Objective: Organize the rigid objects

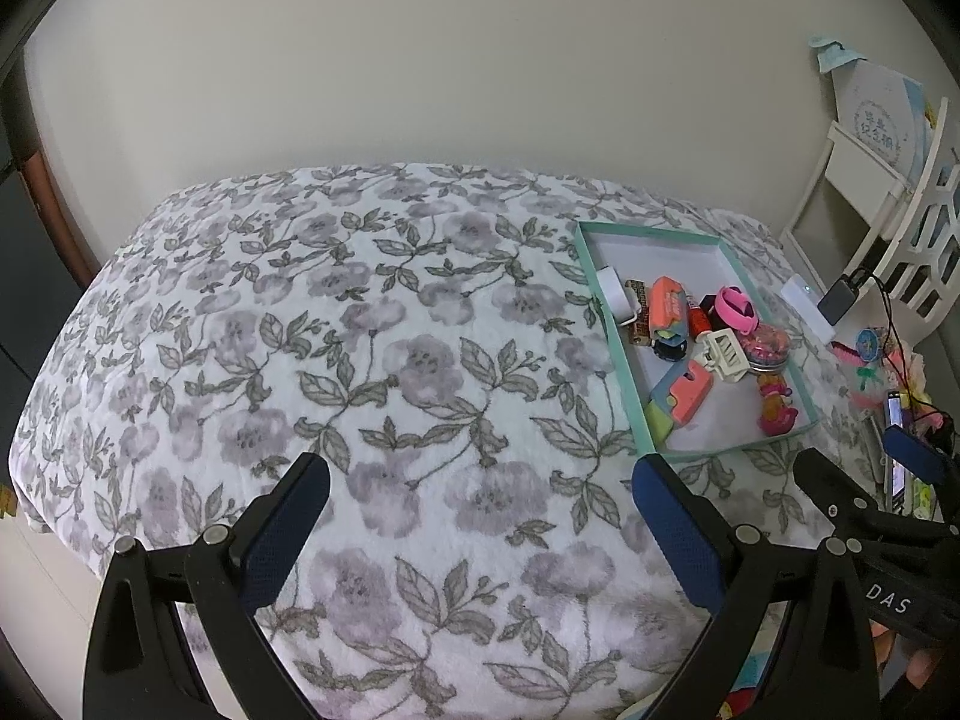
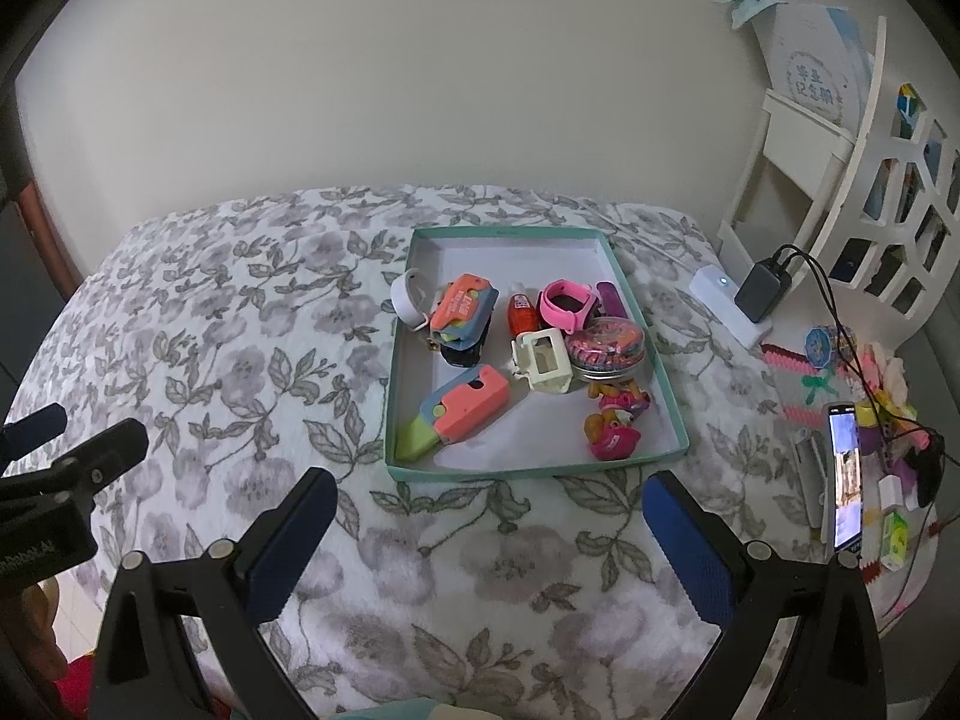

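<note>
Your left gripper (image 1: 480,501) and right gripper (image 2: 489,507) both gape wide, holding nothing, low in frame over the floral blanket (image 2: 240,324). Beyond, at centre in the right view, the teal tray (image 2: 393,396) holds the small toys (image 2: 462,414).

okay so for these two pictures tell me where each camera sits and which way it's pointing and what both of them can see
Left wrist view: sits on the left gripper, looking forward over the floral blanket toward the wall; its open fingers frame the bottom, and the right gripper shows at the right edge.
Right wrist view: sits on the right gripper, aimed at the teal tray of toys; its open fingers show below, and the left gripper at the left edge.
Shared: the tray, blanket, wall and white shelf.
</note>
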The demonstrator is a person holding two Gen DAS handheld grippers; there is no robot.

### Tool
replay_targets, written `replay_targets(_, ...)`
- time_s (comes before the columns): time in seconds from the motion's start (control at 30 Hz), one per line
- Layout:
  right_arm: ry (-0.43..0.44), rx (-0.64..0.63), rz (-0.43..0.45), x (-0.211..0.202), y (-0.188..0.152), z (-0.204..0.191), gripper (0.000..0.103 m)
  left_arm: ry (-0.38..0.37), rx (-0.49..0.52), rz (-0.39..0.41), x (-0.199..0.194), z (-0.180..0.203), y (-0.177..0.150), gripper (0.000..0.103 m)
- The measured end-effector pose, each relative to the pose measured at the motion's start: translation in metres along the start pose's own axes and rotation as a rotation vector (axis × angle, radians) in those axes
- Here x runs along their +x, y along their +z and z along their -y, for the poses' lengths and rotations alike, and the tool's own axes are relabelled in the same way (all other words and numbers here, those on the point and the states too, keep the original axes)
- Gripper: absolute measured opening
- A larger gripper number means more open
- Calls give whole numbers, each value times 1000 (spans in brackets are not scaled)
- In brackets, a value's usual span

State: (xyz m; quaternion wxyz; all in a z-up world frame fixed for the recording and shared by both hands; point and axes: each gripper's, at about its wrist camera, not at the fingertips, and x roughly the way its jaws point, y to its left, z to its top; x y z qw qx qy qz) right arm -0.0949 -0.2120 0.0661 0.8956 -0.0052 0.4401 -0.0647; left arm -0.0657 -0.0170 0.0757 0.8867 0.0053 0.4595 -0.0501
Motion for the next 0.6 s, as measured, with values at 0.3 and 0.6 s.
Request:
replay_targets(0.3,-3,-6,-5,1,0,-2,103,-8,1,-4,0,-1,1,101)
replay_targets(0.6,-2,-14,-10,3,0,-1,103,-1,17,10,-2,1,-2,101)
